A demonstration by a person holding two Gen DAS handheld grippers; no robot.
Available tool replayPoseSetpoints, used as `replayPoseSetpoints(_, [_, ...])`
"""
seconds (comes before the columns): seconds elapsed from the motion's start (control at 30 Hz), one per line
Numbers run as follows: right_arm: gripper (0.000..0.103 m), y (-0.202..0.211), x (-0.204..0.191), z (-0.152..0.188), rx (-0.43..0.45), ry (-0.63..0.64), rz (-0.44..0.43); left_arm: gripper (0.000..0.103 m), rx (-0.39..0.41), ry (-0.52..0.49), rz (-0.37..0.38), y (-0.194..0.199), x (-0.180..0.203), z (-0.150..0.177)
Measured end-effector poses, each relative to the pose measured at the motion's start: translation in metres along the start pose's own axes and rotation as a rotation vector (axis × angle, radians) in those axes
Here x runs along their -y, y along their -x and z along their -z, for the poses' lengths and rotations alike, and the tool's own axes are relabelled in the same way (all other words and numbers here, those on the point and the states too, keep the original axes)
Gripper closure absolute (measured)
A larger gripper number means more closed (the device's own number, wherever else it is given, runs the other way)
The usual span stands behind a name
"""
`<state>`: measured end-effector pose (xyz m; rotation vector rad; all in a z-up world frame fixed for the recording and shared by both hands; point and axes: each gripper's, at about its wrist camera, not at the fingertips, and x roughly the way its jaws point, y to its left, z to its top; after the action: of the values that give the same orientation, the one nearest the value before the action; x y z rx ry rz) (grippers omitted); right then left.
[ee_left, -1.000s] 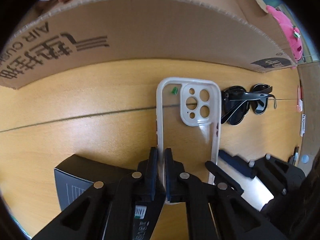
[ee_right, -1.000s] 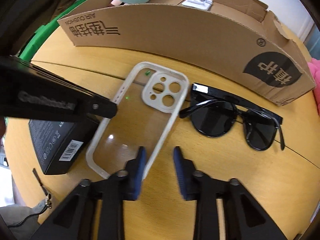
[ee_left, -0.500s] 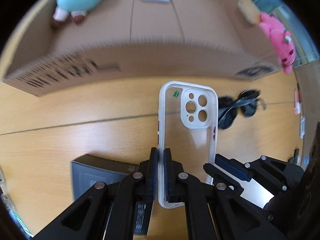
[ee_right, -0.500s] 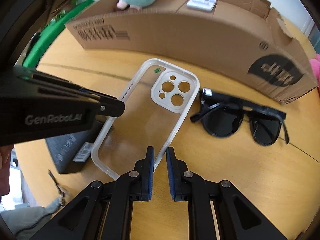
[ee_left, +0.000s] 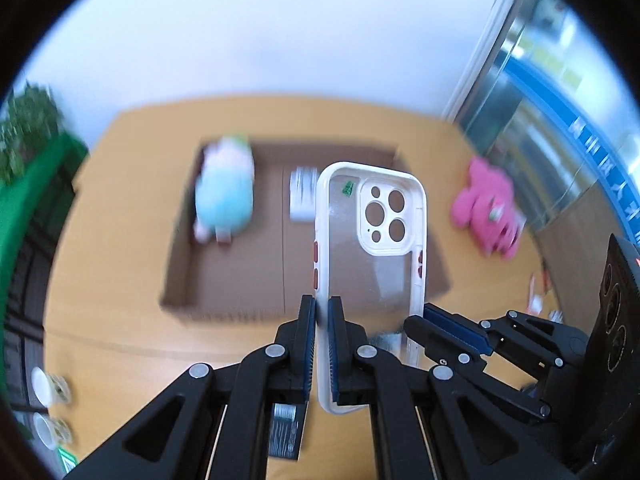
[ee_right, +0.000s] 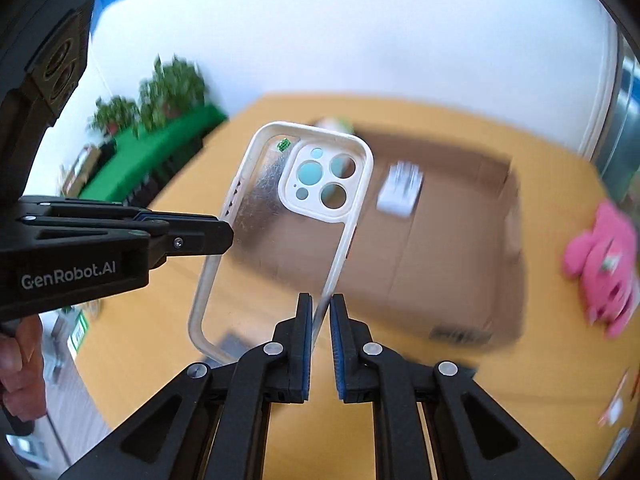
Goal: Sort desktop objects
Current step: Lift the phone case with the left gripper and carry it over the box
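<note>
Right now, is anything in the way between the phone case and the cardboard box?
Nothing visible is. Both grippers hold the phone case up in the air, and the open cardboard box lies below and beyond it. Inside, a teal plush and a small white item leave bare floor.

Blurred potted plants (ee_right: 160, 92) on a green stand (ee_right: 152, 152), white wall (ee_left: 260, 32) behind, paper cups (ee_left: 50, 412) below.
</note>
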<state>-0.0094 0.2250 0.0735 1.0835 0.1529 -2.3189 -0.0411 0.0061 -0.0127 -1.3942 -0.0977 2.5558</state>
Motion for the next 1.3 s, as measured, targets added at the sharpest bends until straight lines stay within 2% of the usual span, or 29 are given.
replayPoseSetpoints(0.13, [0.093,0.065,-0.010,-0.039,0.131,0.040,0.047,0.098,0.137,-0.027,0.012,0.056,0.017,-0.032])
replayPoseSetpoints(0.33, [0.094,0.120,-0.024,-0.079,0.258,0.082,0.114,0.098,0.280,-0.056,0.031,0.108,0.039,-0.061])
replayPoseSetpoints(0.47, [0.094,0.149,-0.029,-0.095,0.314,0.099,0.144,0.098,0.328,-0.073,0.042,0.127,0.051,-0.075])
replayPoseSetpoints(0.67, [0.094,0.170,-0.029,-0.103,0.357,0.106,0.176,0.098,0.366,-0.092,0.061,0.140,0.061,-0.089])
replayPoseSetpoints(0.87, [0.094,0.161,-0.013,-0.105,0.352,0.071,0.177,0.098,0.361,-0.117,0.065,0.127,0.069,-0.096])
replayPoseSetpoints(1.07, [0.094,0.134,0.011,-0.104,0.313,0.032,0.180,0.098,0.304,-0.105,0.090,0.089,0.066,-0.109])
replayPoseSetpoints(1.17, [0.094,0.114,0.026,-0.103,0.281,0.011,0.182,0.098,0.262,-0.097,0.109,0.060,0.063,-0.117])
replayPoseSetpoints(1.3, [0.094,0.074,0.051,-0.100,0.235,-0.003,0.210,0.098,0.183,-0.078,0.149,0.003,0.053,-0.129])
